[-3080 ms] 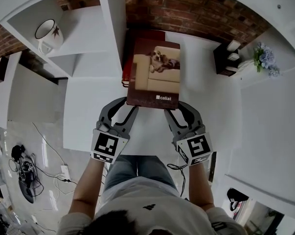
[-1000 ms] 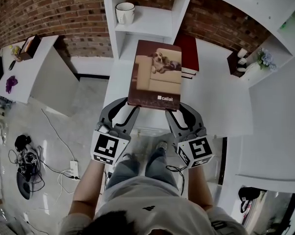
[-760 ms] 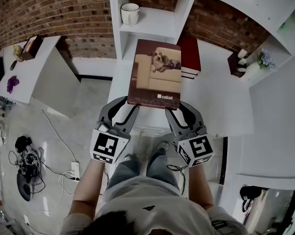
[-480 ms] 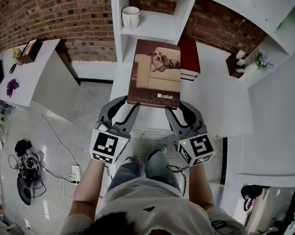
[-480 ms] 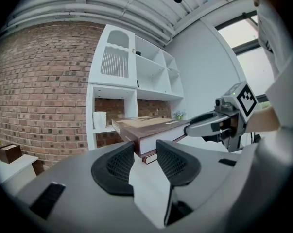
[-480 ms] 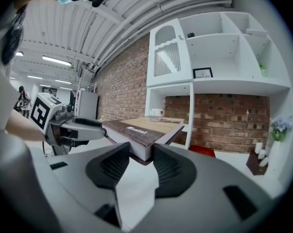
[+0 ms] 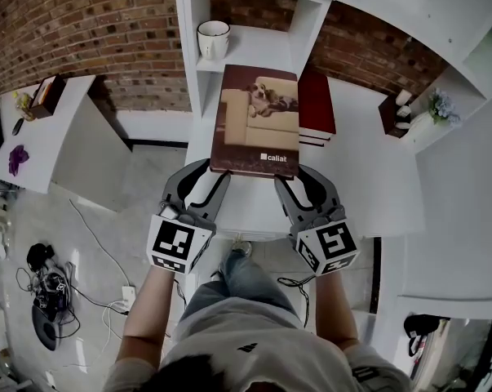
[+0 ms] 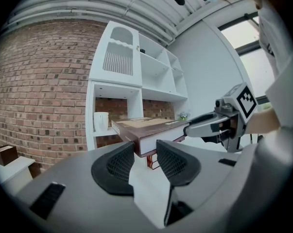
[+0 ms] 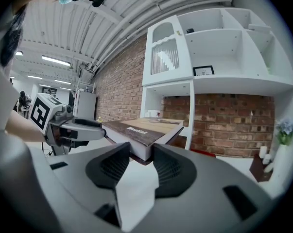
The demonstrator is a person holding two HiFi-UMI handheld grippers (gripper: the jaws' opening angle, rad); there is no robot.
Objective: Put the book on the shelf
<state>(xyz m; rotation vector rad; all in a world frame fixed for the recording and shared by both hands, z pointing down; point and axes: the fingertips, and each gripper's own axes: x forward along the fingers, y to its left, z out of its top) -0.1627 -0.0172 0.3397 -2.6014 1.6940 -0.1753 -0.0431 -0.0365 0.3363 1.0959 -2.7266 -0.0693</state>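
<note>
Far left of the head view: low white cabinet [image 7: 74,137] with a small brown box [image 7: 46,95] and a purple item [image 7: 17,158] on top. Cables [image 7: 46,296] on the floor, lower left. Brick wall [image 7: 107,31] behind.

Upper centre: white shelf unit [image 7: 192,23]. Its open compartment holds a white mug [image 7: 213,39], upright at the left side; rest of that board bare.

Left gripper [image 7: 207,174], lower centre-left, jaws clamped on the near left corner of the book [image 7: 256,121]; in the left gripper view both pads press the thick page edge.

Book is a hardcover, dog-on-sofa cover facing up, held flat in the air at frame centre above the white desk top [image 7: 368,186]. Its far edge is just in front of the mug compartment, not inside. Mug sits near the book's far left corner.

Right gripper [image 7: 295,176], jaws gripping the near right corner, spread fairly wide by the book's thickness.

Just right of the book, a stack of dark red books [image 7: 316,104] lies flat on the desk at the foot of the shelf's right upright [image 7: 309,19].

Far right: dark box [image 7: 390,111] and pale blue flowers [image 7: 440,109], well apart from the book.
</note>
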